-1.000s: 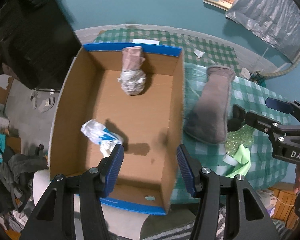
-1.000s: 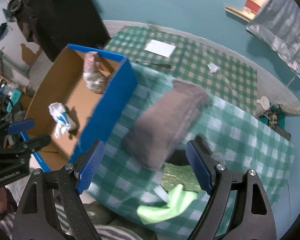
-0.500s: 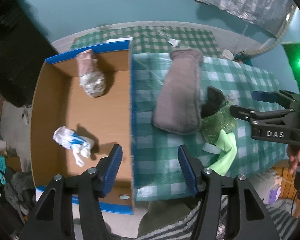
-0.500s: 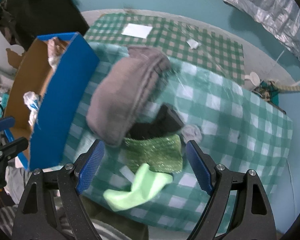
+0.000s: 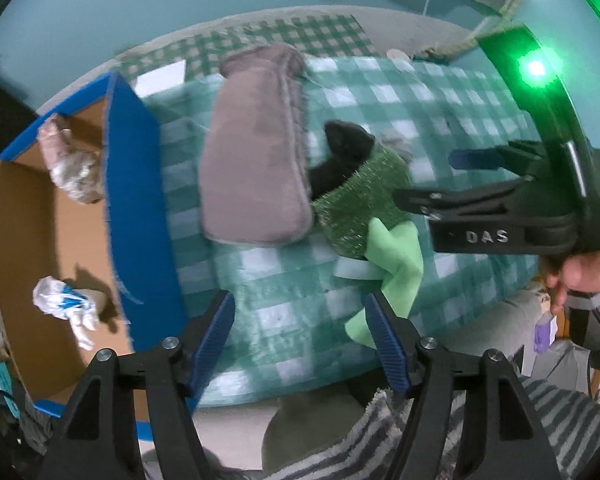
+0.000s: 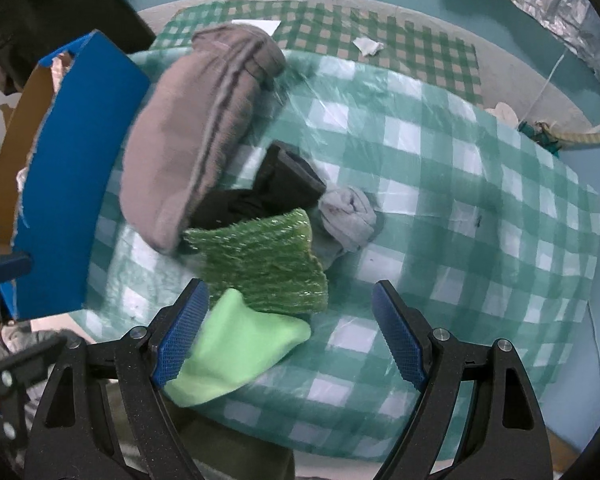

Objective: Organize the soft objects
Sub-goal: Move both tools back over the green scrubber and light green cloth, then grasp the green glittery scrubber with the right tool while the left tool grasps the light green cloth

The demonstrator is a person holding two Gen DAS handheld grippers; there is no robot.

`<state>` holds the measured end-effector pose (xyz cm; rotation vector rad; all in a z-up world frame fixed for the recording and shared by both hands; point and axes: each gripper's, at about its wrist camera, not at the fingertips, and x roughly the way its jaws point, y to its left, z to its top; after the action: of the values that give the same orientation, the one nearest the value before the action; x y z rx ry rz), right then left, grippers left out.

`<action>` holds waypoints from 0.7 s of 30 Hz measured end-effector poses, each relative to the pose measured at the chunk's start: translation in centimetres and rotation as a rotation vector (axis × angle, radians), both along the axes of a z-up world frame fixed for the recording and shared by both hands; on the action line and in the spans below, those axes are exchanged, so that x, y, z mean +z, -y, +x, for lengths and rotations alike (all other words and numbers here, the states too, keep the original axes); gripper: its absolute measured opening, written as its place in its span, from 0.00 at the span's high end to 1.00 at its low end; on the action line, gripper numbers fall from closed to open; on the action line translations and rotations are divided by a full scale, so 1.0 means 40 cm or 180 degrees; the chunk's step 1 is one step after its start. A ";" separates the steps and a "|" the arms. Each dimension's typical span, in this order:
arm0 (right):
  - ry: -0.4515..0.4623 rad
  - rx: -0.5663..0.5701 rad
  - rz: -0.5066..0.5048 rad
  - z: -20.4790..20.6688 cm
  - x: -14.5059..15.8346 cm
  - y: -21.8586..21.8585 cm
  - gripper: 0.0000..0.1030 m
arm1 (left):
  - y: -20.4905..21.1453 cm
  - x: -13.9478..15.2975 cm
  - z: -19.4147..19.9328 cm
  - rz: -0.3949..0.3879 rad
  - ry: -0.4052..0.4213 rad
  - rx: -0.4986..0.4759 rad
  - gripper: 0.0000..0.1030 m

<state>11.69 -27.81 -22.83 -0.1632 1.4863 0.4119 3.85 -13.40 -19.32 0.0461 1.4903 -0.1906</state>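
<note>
A heap of soft things, a grey pillow (image 6: 196, 128), black sock (image 6: 276, 184), green scrubber (image 6: 268, 256) and lime cloth (image 6: 236, 344), lies on the checked table (image 6: 460, 208) beside the cardboard box (image 5: 136, 200). The right gripper (image 6: 288, 332) hovers spread above the cloth and the left gripper (image 5: 300, 332) is spread and empty. This looks like the reach for the next piece; next, lower and pinch the cloth

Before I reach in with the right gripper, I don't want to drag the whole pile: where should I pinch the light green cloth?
Pinch the light green cloth at its free near end, coming from the table's front edge. That end hangs clear, while its far end is tucked under the green glitter scrubber. The right gripper is open just above it.
</note>
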 end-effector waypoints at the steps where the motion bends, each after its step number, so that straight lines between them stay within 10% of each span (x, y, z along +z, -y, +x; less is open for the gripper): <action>1: -0.0004 0.0008 -0.0009 0.001 -0.012 0.004 0.19 | 0.012 -0.012 0.000 -0.0001 -0.0034 -0.0020 0.33; 18: 0.0104 0.0392 -0.0045 0.014 -0.122 -0.042 0.19 | 0.038 -0.109 -0.017 -0.0008 -0.0294 0.0165 0.33; 21: 0.0050 0.0399 -0.0025 0.016 -0.134 -0.042 0.35 | 0.023 -0.114 -0.022 -0.0037 -0.0327 0.0249 0.33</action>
<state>12.31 -26.11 -28.19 -0.2661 1.4668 0.5046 2.97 -14.32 -23.88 -0.0319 1.5903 -0.1401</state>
